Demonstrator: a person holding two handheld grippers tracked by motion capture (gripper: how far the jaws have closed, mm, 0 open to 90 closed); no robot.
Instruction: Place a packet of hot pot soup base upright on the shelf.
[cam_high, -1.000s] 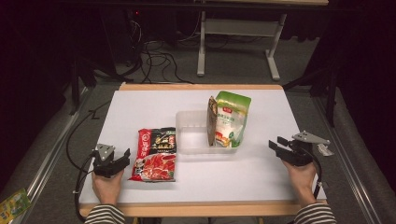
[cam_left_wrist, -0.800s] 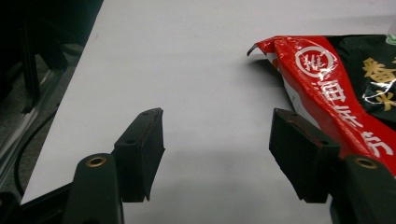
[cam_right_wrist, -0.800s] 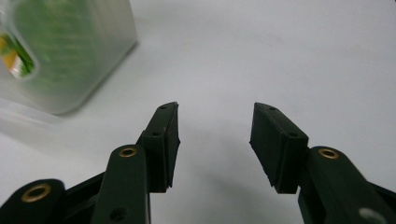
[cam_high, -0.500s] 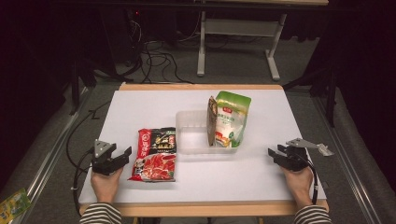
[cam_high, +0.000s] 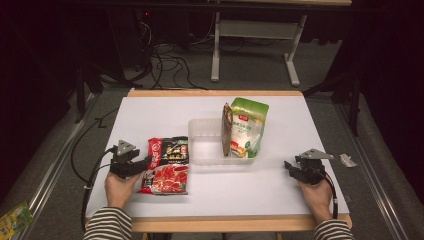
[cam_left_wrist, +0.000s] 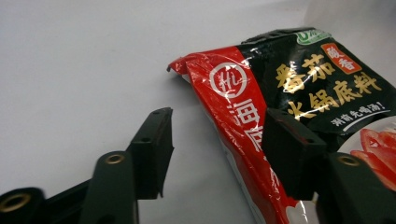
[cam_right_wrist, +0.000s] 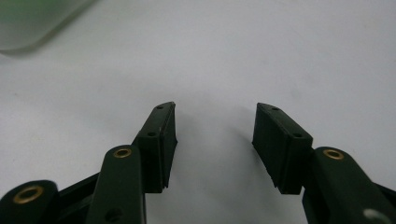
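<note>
The left claw (cam_high: 142, 164) sits low at the near left of the desk (cam_high: 300, 107), held from behind by the left hand (cam_high: 119, 186), with a striped sleeve (cam_high: 107, 225) at the wrist. Its jaws stand apart and point toward the middle. The right claw (cam_high: 290, 167) sits low at the near right, gripped by the right hand (cam_high: 317, 196), its jaws likewise parted and aimed inward to the left. Both forearms come in from the near edge, well apart.
</note>
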